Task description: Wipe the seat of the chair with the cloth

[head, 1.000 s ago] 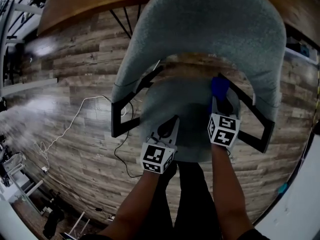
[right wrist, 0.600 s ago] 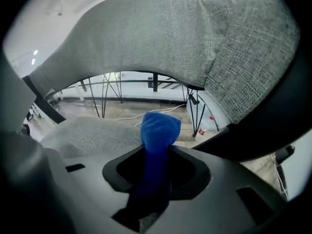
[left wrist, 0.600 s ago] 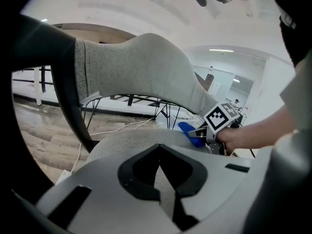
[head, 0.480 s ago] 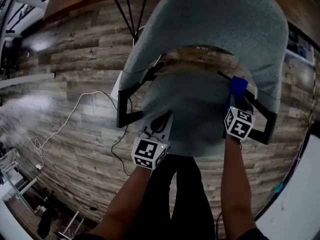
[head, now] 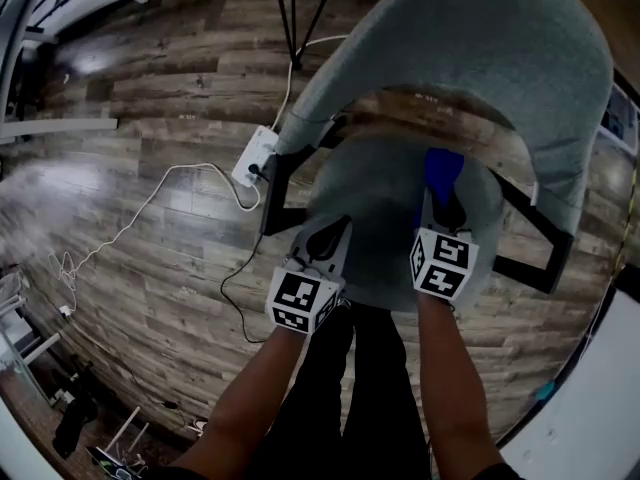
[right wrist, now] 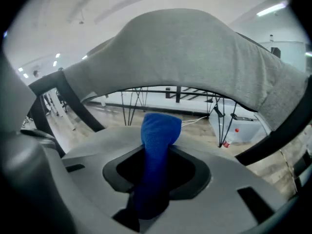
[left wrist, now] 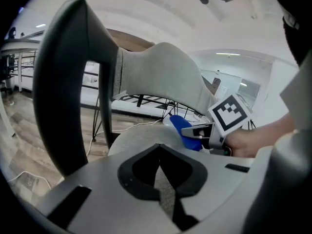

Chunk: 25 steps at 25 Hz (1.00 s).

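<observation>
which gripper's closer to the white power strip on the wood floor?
Left. The left gripper is at the grey seat's left edge, the side where the white power strip lies on the floor; the right gripper, holding the blue cloth, is farther across.

The right gripper [right wrist: 155, 179] clamps a blue cloth [right wrist: 157, 145] at lower center; the grey chair backrest [right wrist: 195, 57] arches across the top.

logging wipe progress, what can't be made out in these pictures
Head view: whether the blue cloth touches the grey fabric chair seat; the right gripper covers the contact.
Right gripper view: the seat under the cloth, hidden by the gripper's own body.
All views: dust on the seat, too blurred.
</observation>
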Available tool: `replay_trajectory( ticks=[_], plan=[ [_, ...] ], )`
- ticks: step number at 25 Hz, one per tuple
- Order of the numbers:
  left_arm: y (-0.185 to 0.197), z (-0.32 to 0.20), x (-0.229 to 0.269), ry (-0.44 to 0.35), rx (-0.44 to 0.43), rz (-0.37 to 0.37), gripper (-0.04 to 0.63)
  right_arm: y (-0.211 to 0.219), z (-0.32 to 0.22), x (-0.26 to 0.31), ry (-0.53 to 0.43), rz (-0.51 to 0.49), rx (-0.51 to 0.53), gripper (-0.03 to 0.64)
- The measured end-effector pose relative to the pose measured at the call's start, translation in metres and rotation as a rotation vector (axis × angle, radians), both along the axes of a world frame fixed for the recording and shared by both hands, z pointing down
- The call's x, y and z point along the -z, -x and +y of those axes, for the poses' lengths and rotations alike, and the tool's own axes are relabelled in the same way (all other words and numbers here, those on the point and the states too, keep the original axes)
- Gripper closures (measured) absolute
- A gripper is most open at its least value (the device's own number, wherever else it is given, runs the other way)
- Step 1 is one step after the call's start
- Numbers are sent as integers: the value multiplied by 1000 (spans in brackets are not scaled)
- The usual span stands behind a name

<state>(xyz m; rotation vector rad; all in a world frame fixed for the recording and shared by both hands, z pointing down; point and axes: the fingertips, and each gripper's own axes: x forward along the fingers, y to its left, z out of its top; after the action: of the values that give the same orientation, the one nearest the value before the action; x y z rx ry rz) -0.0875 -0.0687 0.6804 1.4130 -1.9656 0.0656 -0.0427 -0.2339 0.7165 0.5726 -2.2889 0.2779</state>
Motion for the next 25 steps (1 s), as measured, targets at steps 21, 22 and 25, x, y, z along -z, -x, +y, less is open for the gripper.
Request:
replay_trajectory(
  ticks=[21,22,25],
  plan=[
    [5,107,-21,41,214,52,594,79,169,-20,121,1,222,486],
    [5,109,-22,39,228,59,594,78,167,-21,121,4,216,486],
    [3,114,-23,37,248,69,594,75,165,-21,116,2,199,486]
  ],
)
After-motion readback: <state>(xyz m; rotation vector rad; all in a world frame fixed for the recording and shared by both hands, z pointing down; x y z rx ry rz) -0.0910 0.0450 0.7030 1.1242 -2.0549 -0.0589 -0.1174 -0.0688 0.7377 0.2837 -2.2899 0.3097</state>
